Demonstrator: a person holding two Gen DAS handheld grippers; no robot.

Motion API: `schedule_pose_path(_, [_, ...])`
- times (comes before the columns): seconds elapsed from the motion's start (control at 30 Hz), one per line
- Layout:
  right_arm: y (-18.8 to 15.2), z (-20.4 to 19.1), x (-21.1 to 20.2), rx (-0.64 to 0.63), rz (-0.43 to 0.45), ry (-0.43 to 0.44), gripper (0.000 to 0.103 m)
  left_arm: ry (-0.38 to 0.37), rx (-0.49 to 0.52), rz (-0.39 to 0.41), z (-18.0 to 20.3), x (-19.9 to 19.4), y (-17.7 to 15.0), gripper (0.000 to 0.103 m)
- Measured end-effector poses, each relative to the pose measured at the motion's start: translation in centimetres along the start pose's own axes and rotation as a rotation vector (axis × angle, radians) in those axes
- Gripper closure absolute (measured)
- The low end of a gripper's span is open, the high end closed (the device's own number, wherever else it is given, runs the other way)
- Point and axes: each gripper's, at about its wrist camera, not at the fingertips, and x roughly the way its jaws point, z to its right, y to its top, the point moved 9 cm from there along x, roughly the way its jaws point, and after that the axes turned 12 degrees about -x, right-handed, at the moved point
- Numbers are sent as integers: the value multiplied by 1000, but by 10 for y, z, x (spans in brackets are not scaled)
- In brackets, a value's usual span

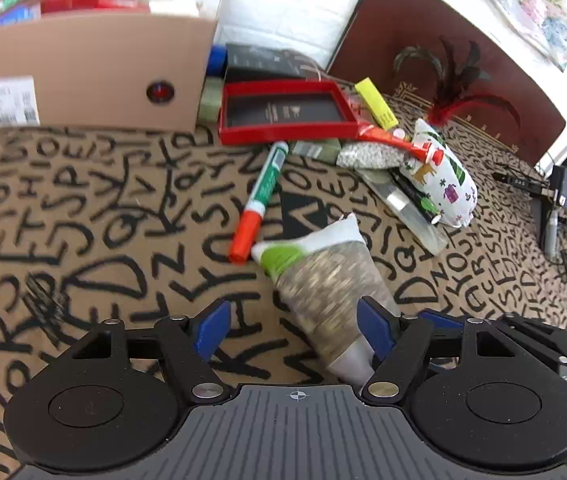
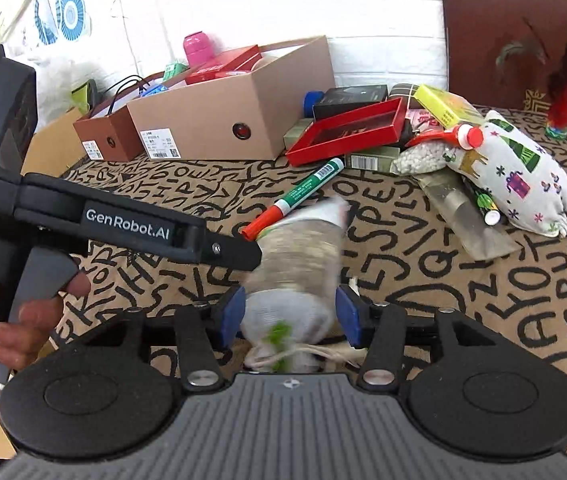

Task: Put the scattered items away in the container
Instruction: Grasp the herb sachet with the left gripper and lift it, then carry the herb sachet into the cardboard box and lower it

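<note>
Right now a blurred drawstring pouch [image 2: 295, 264] lies on the letter-printed cloth [image 2: 483, 280] between the spread jaws of the right gripper [image 2: 289, 312], the left gripper [image 1: 293, 326] equally spread beside it. Just behind lie a green marker [image 2: 303, 196] and red tray [image 2: 347, 130]; the cardboard box [image 2: 235, 108] stands beyond. "GenRobot.AI" marks the left tool.
</note>
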Motion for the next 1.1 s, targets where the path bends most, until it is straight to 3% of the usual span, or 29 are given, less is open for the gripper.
schedule_pose_path(0.3, [-8,8,13,0,-51,-23,47,-56,-23,-60,14,37,1,17])
schedule_pose_path(0.43, [-8,9,20,0,-55,-15,43,-117,-9,-82,21,40,-2,48])
schedule_pose_path(0.47, [-7,9,22,10,-53,-5,41,-120,-5,-82,20,38,-1,48])
schedule_pose_path(0.53, [-8,11,25,40,-50,22,41,-122,-6,-80,17,36,-2,45])
schedule_pose_path(0.63, [-8,15,27,77,-46,53,39,-133,-48,-85,9,39,-1,22])
schedule_pose_path(0.67, [-7,17,27,91,-45,60,39,-139,-63,-84,7,41,-1,20])
schedule_pose_path(0.73, [-8,19,28,104,-48,63,39,-153,-61,-84,9,42,1,22])
schedule_pose_path(0.77, [-8,20,29,105,-50,67,39,-158,-41,-87,11,44,1,40])
schedule_pose_path(0.83, [-9,20,32,119,-56,77,39,-180,-24,-107,15,47,1,45])
schedule_pose_path(0.9, [-10,20,36,129,-64,84,38,-182,-26,-112,16,49,1,44])
schedule_pose_path(1.0, [-11,21,37,141,-70,96,40,-191,-37,-109,16,51,0,31])
schedule_pose_path(1.1, [-10,20,38,130,-82,96,40,-189,-30,-103,18,53,-1,32])
